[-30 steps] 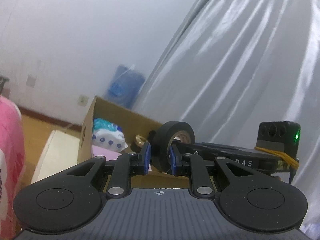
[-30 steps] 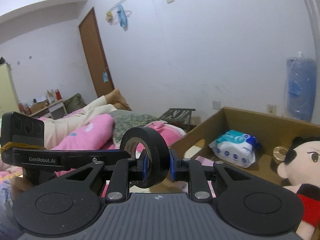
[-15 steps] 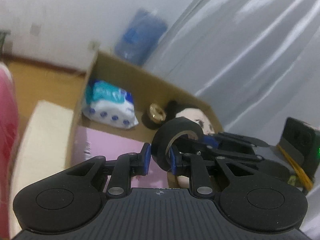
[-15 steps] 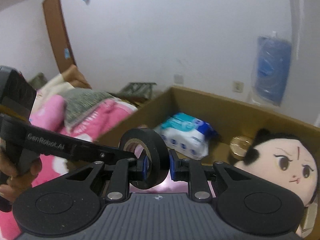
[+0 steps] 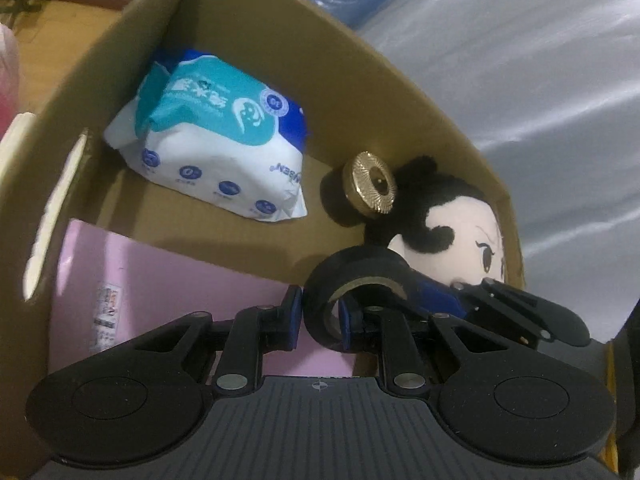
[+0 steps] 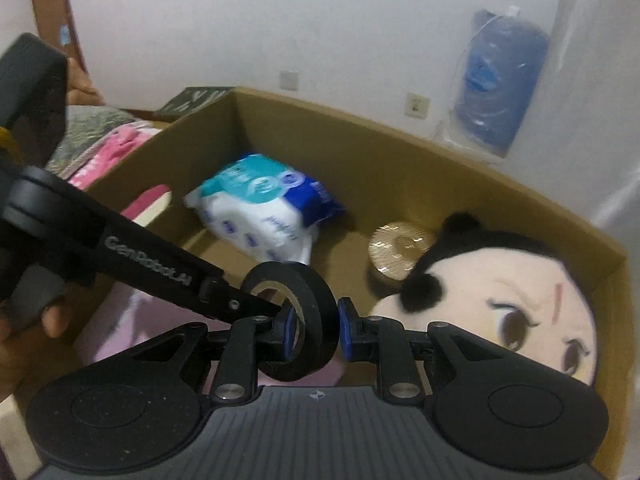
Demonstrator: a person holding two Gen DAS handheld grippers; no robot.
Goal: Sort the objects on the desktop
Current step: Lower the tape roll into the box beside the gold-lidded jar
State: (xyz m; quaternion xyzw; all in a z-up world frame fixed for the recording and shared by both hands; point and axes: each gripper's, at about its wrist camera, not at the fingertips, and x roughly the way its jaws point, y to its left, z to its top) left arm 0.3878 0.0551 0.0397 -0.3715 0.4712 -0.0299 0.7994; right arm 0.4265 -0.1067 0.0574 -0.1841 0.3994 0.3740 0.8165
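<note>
A black tape roll (image 5: pixel 320 300) (image 6: pixel 310 312) hangs over the open cardboard box (image 5: pixel 100 64) (image 6: pixel 400 140). My left gripper (image 5: pixel 318 314) has one finger through the roll's core and one outside, with a small gap on the left. My right gripper (image 6: pixel 314 330) spans the same roll, with a gap beside its right pad. Both sets of jaws stand slightly open around the roll. In the box lie a wipes pack (image 5: pixel 212 152) (image 6: pixel 264 204), a gold round lid (image 5: pixel 370 188) (image 6: pixel 400 256), a plush doll (image 5: pixel 460 236) (image 6: pixel 500 300) and a pink booklet (image 5: pixel 168 292).
A blue water bottle (image 6: pixel 500 88) stands by the white wall behind the box. A shiny silver curtain (image 5: pixel 540 100) hangs to the right. Pink bedding (image 6: pixel 116 148) lies left of the box. A hand (image 6: pixel 48 312) holds the left gripper.
Both grippers tilted down and moved over the box with the tape roll between them. The jaws of both have loosened from the roll, with gaps now showing at the pads.
</note>
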